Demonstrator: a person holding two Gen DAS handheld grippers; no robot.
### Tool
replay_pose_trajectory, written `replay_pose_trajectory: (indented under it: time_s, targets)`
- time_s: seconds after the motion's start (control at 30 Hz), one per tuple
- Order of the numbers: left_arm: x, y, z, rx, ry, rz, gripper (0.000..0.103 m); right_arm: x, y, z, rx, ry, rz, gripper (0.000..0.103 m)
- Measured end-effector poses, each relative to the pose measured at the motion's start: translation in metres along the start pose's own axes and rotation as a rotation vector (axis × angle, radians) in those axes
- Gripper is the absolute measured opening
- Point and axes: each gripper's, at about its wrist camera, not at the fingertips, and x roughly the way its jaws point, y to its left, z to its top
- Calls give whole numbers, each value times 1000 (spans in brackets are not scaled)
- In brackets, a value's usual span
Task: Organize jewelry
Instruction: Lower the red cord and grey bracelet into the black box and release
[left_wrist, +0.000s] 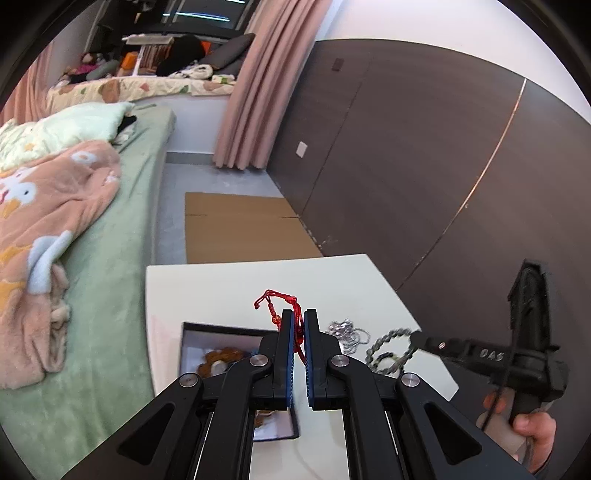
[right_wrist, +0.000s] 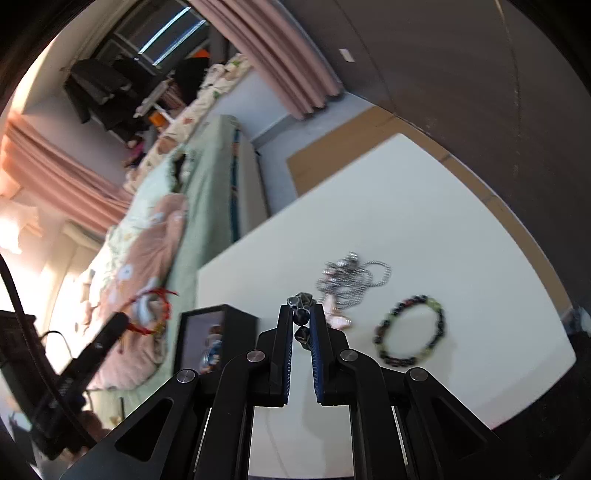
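My left gripper (left_wrist: 299, 314) is shut on a red cord bracelet (left_wrist: 275, 301) and holds it above the black jewelry box (left_wrist: 218, 328). The box is open with beaded pieces inside; it also shows in the right wrist view (right_wrist: 214, 332). My right gripper (right_wrist: 300, 308) is shut on a dark beaded bracelet (right_wrist: 301, 317); in the left wrist view the bracelet (left_wrist: 391, 350) hangs as a loop from its tip above the table. A silver chain necklace (right_wrist: 351, 280) and a dark and green beaded bracelet (right_wrist: 410, 332) lie on the white table (right_wrist: 424, 221).
A bed with green sheet (left_wrist: 122, 277) and a pink blanket (left_wrist: 44, 221) stands left of the table. Flat cardboard (left_wrist: 240, 229) lies on the floor beyond the table. A dark wood wall panel (left_wrist: 424, 166) runs along the right.
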Motion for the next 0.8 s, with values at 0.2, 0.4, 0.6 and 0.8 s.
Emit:
replay_pose_trajectory:
  time_s: [0.2,0.4,0.6,0.8]
  targets:
    - [2,10,-3,-21,40,10,5,2,22,-2,-33,-21,57,11]
    - [12,23,-5,-89,105,23,51,7,32,-6,-51,-19,92,11]
    - [-13,31,4,-120,-6,76,88,9,49,-10,-96,-30,160,11]
    - [-21,52,8,-184,-25,105,88,17,76,-15,-151,-11,236,11]
